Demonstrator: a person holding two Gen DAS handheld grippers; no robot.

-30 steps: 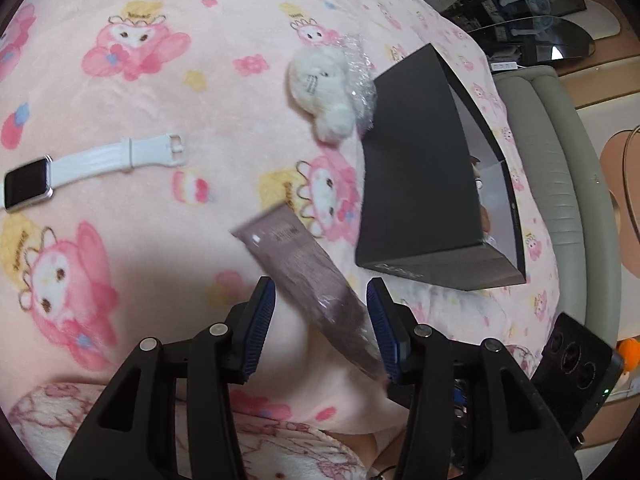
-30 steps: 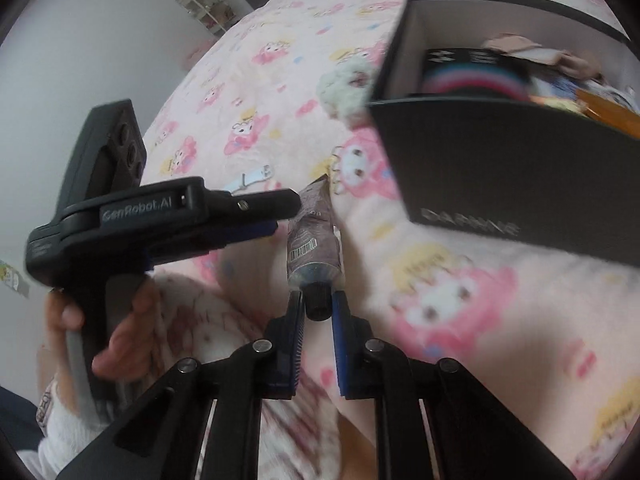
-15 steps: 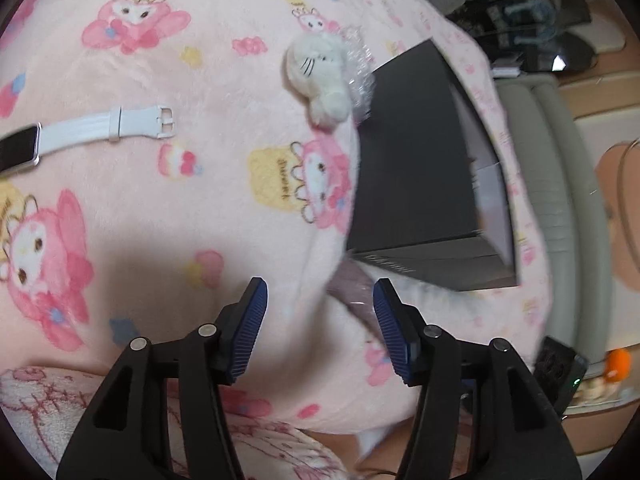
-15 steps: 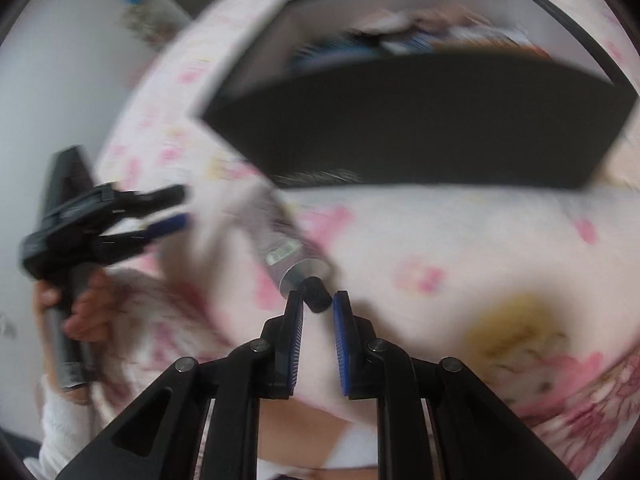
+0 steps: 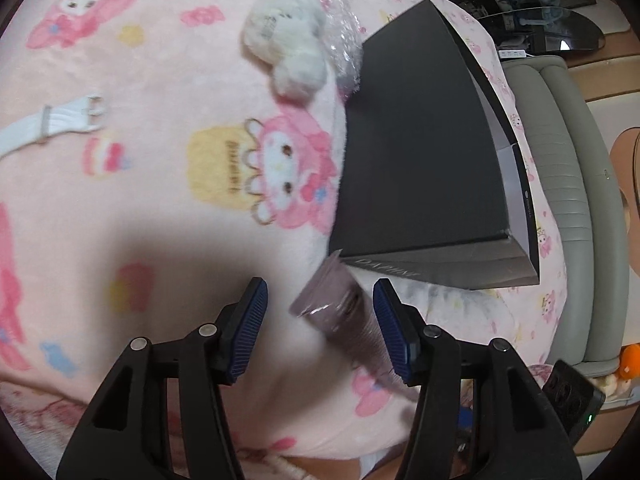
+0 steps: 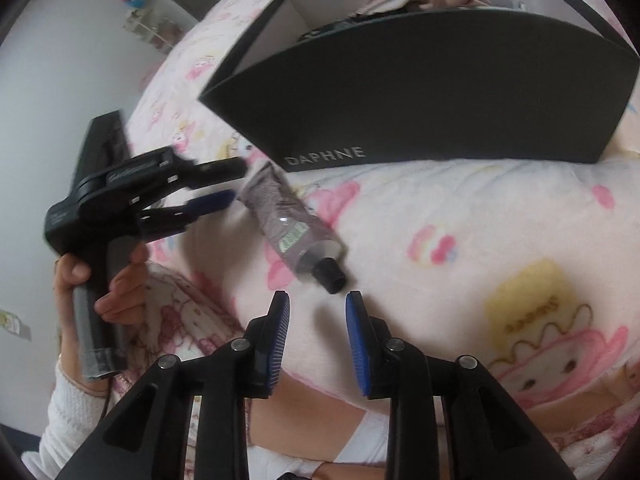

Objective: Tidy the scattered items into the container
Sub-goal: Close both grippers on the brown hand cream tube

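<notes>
Left gripper: its jaws are standing apart with nothing pressed between the blue pads; in the right wrist view a hand is holding it by the grip, and its tips are pointing at the flat end of the tube.
Tube: a mauve squeeze tube with a black cap is lying loose on the pink blanket, slanted, flat end up toward the box corner, cap end down toward the right gripper. In the left wrist view the tube is sitting in the right half of the gap, just beside the right-hand pad; I cannot tell whether it is touching it.
Right gripper: its jaws are opening, and the cap is lying just ahead of the pad tips, outside the gap, with nothing gripped.
Box: a black open-topped box marked DAPHNE is sitting on the blanket just beyond the tube.
Left wrist view only: a white plush toy with clear wrap beside it is leaning by the far corner of the box, and a white strap is lying well off at the left.
Right wrist view only: things already lying inside the box, too blurred to name, and a white sleeve.
</notes>
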